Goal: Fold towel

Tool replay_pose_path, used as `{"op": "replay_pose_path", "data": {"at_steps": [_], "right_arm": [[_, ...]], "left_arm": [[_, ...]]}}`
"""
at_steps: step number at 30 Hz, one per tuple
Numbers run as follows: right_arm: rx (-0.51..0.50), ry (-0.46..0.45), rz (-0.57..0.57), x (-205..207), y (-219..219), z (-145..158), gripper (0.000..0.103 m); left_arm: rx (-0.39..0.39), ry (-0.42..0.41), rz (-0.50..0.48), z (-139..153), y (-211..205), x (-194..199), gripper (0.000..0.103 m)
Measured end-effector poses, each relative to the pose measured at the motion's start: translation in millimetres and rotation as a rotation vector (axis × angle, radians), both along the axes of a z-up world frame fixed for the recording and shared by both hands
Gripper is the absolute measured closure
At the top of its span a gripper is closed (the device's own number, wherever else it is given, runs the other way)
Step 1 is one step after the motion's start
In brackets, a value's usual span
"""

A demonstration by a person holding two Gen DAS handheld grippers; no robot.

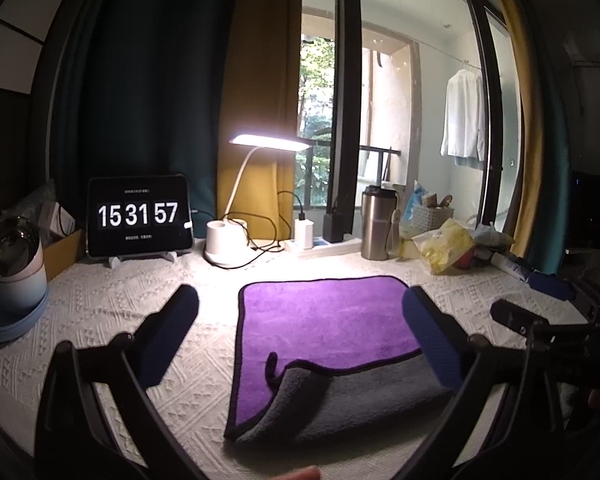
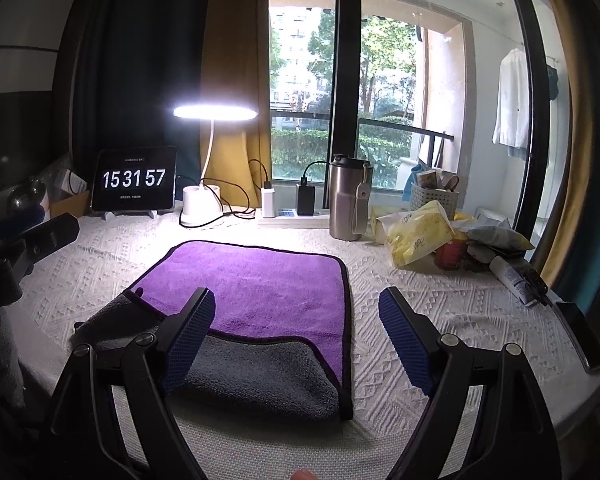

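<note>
A purple towel [image 1: 324,316] with a grey underside and black trim lies flat on the white textured table cover [image 1: 112,308]. Its near edge is turned over, so a grey flap [image 1: 364,392] lies on the purple side. My left gripper [image 1: 300,336] is open and empty, above the towel's near left part. My right gripper [image 2: 296,336] is open and empty, over the towel's [image 2: 256,280] near right corner, where the grey flap [image 2: 256,376] lies. The left gripper [image 2: 40,236] shows at the left edge of the right wrist view.
Along the back stand a tablet clock [image 1: 138,216], a lit white desk lamp [image 1: 228,240], chargers on a power strip [image 1: 320,244], a steel tumbler [image 1: 376,224], a basket [image 1: 432,216] and yellow bags [image 1: 448,248]. A white-blue appliance [image 1: 14,276] is far left. A tube [image 2: 512,276] and phone [image 2: 584,336] lie right.
</note>
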State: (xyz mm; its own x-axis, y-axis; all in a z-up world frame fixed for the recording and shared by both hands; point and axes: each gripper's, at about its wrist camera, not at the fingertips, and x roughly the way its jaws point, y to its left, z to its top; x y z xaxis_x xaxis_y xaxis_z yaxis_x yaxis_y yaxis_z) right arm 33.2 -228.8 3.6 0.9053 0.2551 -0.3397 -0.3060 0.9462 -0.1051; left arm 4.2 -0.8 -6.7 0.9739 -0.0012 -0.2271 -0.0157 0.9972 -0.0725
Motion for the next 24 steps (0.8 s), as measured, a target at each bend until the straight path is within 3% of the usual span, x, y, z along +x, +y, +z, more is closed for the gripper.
{"op": "replay_pose_path", "data": {"at_steps": [9, 21, 24], "right_arm": [[0.003, 0.022, 0.004, 8.8, -0.6, -5.0, 0.017], [0.010, 0.109, 0.005, 31.3, -6.4, -20.2, 0.017], [0.018, 0.142, 0.015, 37.4, -7.3, -24.8, 0.022]], "left_arm": [[0.031, 0.043, -0.012, -6.1, -2.8, 11.0, 0.001], [0.040, 0.216, -0.042, -34.4, -10.6, 41.0, 0.001], [0.029, 0.262, -0.051, -42.1, -10.8, 47.6, 0.001]]}}
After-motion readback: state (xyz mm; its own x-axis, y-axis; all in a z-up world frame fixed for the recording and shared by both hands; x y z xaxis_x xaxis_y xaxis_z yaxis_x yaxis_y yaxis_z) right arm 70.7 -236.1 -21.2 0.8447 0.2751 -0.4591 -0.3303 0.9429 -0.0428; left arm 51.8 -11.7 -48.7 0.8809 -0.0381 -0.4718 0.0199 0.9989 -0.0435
